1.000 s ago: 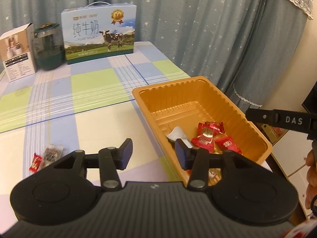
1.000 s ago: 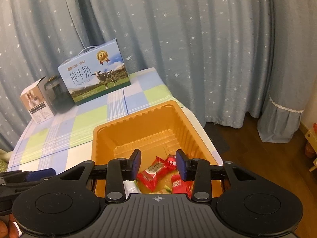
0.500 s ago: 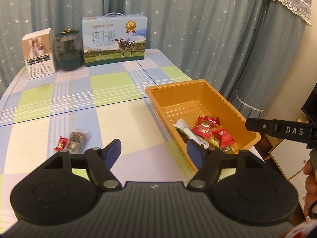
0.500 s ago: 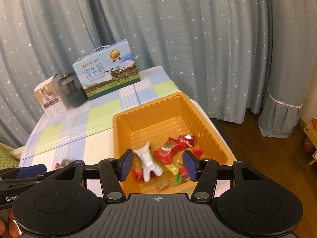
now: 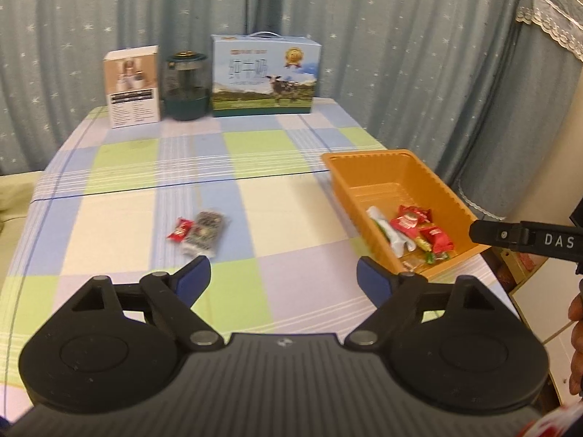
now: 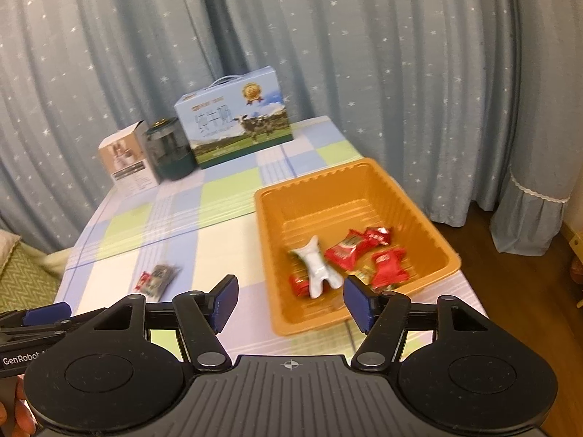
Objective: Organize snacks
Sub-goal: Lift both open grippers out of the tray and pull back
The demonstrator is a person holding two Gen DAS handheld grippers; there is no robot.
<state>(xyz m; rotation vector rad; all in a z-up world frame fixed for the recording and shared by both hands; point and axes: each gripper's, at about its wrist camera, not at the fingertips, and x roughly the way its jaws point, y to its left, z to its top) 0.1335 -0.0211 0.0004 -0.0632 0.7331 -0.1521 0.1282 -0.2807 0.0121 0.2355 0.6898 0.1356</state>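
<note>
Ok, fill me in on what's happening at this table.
A person is sorting snacks into the orange tray with a handheld gripper in each hand. Several wrapped snacks already lie in the tray. Two remain on the checked tablecloth: a small red candy and a dark packet beside it. The left gripper and right gripper hold nothing, and the jaws of both are opening.

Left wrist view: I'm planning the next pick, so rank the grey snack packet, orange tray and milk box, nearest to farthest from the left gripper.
1. Grey packet, just ahead, left of centre.
2. Orange tray, right.
3. Milk box, far edge.
</note>
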